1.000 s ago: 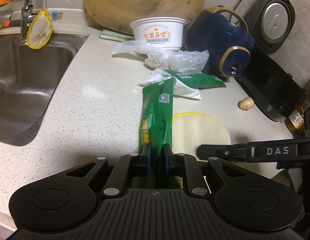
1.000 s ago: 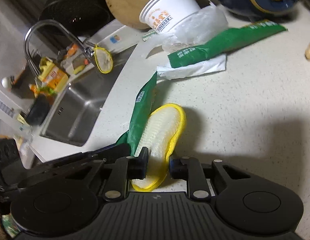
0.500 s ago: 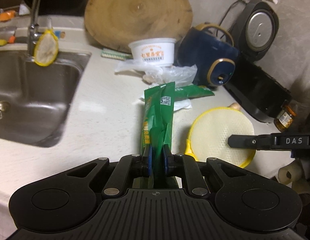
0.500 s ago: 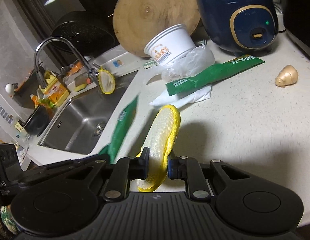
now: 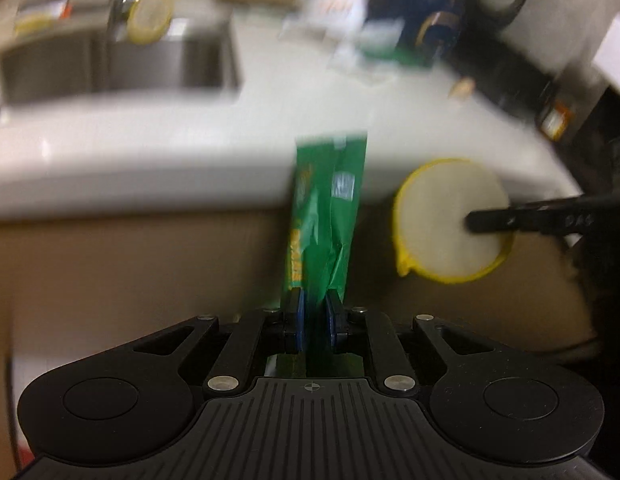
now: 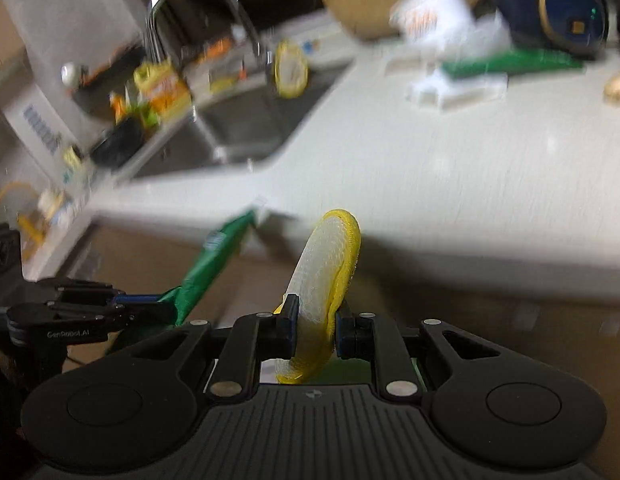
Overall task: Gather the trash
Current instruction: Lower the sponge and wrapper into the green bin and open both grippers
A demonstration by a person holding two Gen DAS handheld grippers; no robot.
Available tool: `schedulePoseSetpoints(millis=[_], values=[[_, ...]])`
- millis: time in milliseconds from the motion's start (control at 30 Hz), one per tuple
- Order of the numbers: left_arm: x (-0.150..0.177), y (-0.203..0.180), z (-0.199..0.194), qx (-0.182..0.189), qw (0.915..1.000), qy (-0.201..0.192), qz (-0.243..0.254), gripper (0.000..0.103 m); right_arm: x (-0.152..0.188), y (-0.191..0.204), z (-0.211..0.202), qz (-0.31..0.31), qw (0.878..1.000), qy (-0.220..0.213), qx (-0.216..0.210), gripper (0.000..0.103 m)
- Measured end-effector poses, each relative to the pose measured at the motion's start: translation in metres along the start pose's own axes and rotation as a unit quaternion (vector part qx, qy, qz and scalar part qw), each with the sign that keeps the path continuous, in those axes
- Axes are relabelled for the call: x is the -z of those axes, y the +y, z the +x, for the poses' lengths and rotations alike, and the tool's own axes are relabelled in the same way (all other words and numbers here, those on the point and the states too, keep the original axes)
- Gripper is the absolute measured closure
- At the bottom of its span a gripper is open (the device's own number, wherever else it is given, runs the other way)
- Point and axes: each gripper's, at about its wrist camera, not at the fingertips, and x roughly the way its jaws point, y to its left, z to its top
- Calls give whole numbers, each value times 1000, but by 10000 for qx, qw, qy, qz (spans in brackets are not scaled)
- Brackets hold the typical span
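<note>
My left gripper [image 5: 314, 303] is shut on the lower end of a long green wrapper [image 5: 326, 216], which stands up in front of the counter's front edge. In the right wrist view the same green wrapper [image 6: 213, 258] shows at the left, pinched by the left gripper [image 6: 149, 304]. My right gripper [image 6: 316, 320] is shut on a round yellow-rimmed white mesh pad [image 6: 326, 276], held edge-on. From the left wrist, that mesh pad [image 5: 450, 220] faces me at the right, with a right gripper finger [image 5: 522, 220] across it. Both views are blurred.
The white counter [image 6: 450, 168] holds a second green wrapper [image 6: 510, 62], white paper, a paper bowl [image 6: 430, 12], a blue cooker [image 6: 562, 4] and a ginger piece [image 6: 618, 86]. A steel sink [image 5: 109, 64] with a tap lies to the left. Brown cabinet front [image 5: 129, 272] fills the space below.
Both grippers have pulled back off the counter with the green wrapper and the mesh pad, which now hang in front of its edge. The counter items look farther away.
</note>
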Motion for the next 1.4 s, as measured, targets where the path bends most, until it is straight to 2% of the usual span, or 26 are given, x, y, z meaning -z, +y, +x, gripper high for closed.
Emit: schedulePoseSetpoints(millis=[67,167,333,500,567,667,767,867,1033,1200,1300,1400], values=[[21,8,20,50,9990,446,-71,89,14,-6,15,107,9993,335,134,86],[51,16,69,155,9918,1245,-261,89,33,-18,36,178,9963,736,418,86],[104,28,183,304,9676,2317,-950,89,59,-48,73,434,9885,1310,611,86],[141,39,304,31,9472,2852,-1466,87,90,-77,123,499,9778,1860,831,86],[154,50,341,-35,9413,2957,-1629,85,104,-88,141,579,9729,2058,875,86],[162,59,372,-105,9503,2747,-1465,83,125,-100,173,753,9659,2314,885,86],[157,74,368,168,9497,2572,-1781,83,142,-108,209,889,9595,2541,829,86],[153,87,324,257,9563,2070,-2051,83,156,-112,260,1000,9537,2747,711,86],[146,101,254,144,9617,1336,-2389,83,189,-115,363,1100,9401,3162,640,86],[157,108,218,-178,9573,900,-2740,83,236,-130,454,1091,9166,3756,826,85],[160,114,195,-370,9530,636,-2939,83,240,-139,467,865,9099,3936,981,75],[154,125,170,-672,9540,246,-2913,83,214,-121,432,308,9211,3798,797,73]])
